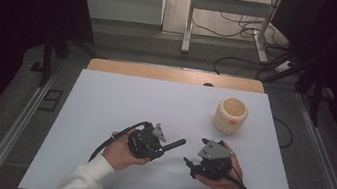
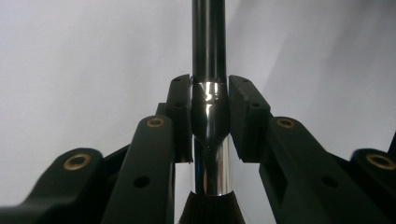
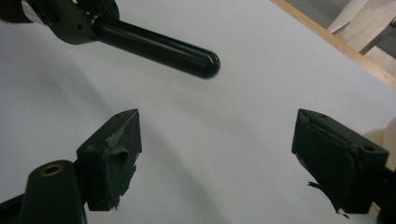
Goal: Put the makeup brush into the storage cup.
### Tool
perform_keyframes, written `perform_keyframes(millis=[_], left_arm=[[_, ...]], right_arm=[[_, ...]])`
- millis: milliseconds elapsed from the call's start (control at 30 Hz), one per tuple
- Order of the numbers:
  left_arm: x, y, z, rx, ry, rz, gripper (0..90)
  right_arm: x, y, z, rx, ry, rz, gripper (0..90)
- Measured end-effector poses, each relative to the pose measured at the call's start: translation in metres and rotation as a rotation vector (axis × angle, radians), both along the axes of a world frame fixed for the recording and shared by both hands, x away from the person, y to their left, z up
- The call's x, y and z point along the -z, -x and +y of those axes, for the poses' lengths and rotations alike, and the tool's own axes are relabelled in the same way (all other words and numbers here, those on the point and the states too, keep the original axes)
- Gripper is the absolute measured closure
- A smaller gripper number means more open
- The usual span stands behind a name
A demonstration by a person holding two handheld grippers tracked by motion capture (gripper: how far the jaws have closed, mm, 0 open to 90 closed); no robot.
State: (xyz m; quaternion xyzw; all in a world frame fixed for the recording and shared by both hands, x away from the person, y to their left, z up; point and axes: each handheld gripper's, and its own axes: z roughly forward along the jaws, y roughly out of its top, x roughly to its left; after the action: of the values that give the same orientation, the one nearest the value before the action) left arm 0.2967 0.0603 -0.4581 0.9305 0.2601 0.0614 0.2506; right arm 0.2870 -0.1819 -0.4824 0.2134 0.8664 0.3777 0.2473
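Black brush [image 2: 208,70] clamped in left tongs [image 2: 210,112], no readable writing

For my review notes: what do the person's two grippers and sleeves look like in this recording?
Both grippers are black. The left gripper and the right gripper each carry a grey three-cornered plate on top and trail a black cable. Their black fingers are blocky pads on arms with brass-coloured rivets; the right one's pads look scuffed. The person wears white sleeves.

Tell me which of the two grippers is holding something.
The left gripper: its jaws are clamped on the metal ferrule of a black-handled brush. The right gripper has its jaws wide apart with nothing between them.
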Motion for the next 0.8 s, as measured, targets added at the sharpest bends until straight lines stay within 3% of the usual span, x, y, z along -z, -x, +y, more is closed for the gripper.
perform_keyframes(millis=[267,800], left_arm=[[0.003,-0.002,0.000,-0.003,-0.012,0.019,72.2],[0.005,-0.008,-0.001,0.011,0.024,0.075,72.2]], right_arm=[[-0.003,-0.002,0.015,-0.055,0.038,-0.026,16.2],[-0.003,-0.002,0.035,-0.107,0.099,-0.073,17.7]])
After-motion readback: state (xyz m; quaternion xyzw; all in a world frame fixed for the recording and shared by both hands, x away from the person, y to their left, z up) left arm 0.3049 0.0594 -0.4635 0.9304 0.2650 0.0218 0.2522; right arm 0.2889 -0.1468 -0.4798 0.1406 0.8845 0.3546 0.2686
